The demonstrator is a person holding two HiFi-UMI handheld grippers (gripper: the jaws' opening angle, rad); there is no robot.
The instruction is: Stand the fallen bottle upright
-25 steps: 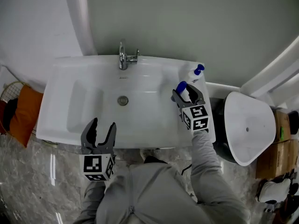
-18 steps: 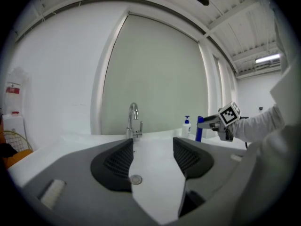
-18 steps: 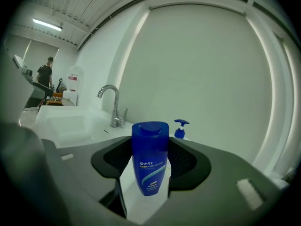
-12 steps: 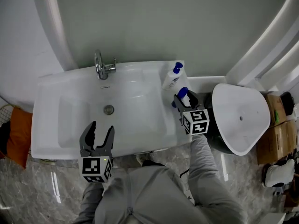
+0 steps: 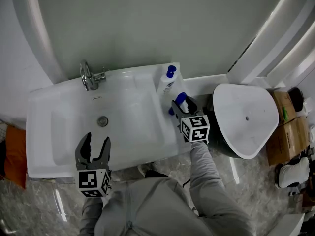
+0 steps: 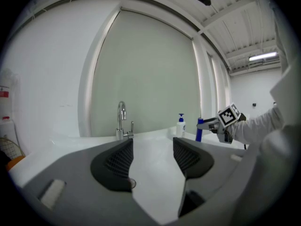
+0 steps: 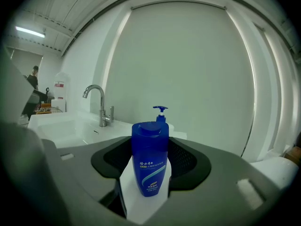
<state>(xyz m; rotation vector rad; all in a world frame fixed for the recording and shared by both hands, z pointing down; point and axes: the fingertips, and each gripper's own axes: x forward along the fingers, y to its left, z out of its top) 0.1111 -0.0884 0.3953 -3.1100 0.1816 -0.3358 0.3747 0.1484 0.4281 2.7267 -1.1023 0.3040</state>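
Note:
A blue shampoo bottle (image 7: 150, 159) stands upright between the jaws of my right gripper (image 5: 181, 104), which is shut on its body. It is at the right-hand ledge of the white sink (image 5: 47, 167), with its blue cap (image 5: 181, 98) showing in the head view. The left gripper view shows the same bottle (image 6: 199, 129) far right. A white pump bottle (image 5: 166, 81) with a blue pump stands upright just behind it. My left gripper (image 5: 92, 144) is open and empty over the sink's front edge, in front of the basin.
A chrome faucet (image 5: 87, 74) rises at the back of the sink, and the drain (image 5: 102, 121) sits mid-basin. A white lidded bin (image 5: 244, 118) stands right of the sink. Cardboard boxes (image 5: 288, 132) lie on the floor at far right.
My right gripper has carried the blue bottle rightward along the ledge, from left of the pump bottle to its front right. The left gripper has drifted slightly toward the drain, still open.

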